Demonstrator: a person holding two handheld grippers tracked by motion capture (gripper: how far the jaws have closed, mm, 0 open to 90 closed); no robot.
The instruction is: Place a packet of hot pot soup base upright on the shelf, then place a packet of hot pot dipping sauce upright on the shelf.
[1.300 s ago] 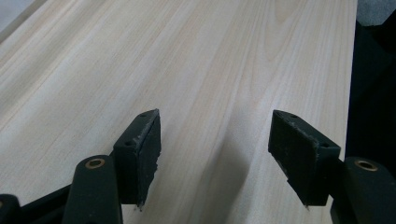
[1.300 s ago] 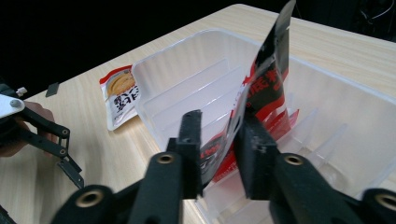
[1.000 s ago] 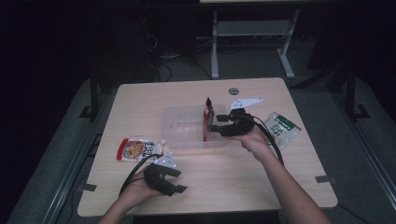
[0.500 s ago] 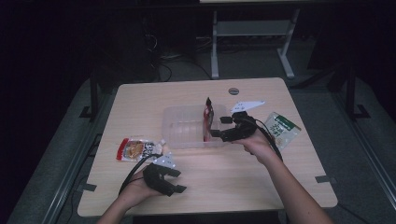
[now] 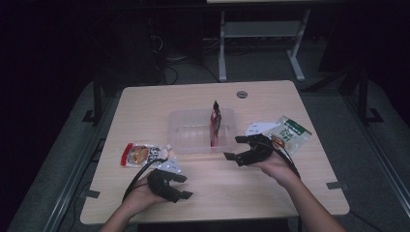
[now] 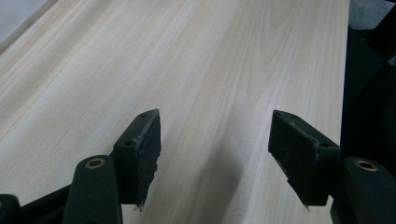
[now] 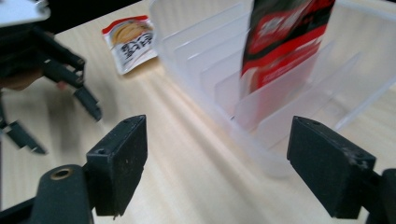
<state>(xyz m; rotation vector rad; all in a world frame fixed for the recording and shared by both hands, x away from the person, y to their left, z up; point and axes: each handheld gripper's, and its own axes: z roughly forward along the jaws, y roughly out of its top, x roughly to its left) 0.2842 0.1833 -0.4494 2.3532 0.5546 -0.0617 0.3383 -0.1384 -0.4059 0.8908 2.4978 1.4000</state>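
Note:
A clear plastic bin [image 5: 193, 116] with dividers sits mid-table. A red and black packet [image 5: 215, 123] stands upright in a slot near its right end. My right gripper [image 5: 232, 148] hovers just in front of the bin's right corner, apart from the packet. Its jaws have just been opening and nothing is between them. In the right gripper view the packet [image 7: 280, 37] stands in the bin [image 7: 196, 70] beyond the wide-set right gripper [image 7: 215, 172]. My left gripper [image 5: 186, 187] rests near the front left, open over bare wood, as the left gripper [image 6: 215, 163] view shows.
A red and white snack packet [image 5: 140, 154] lies flat left of the bin, close to the left hand. A green and white packet [image 5: 290, 133] lies to the right, behind the right hand. A round grommet [image 5: 241, 94] sits near the far edge.
My right gripper has drawn back from the bin toward the front and its jaws stand wider. The red packet stays standing in its slot. The left gripper has not moved.

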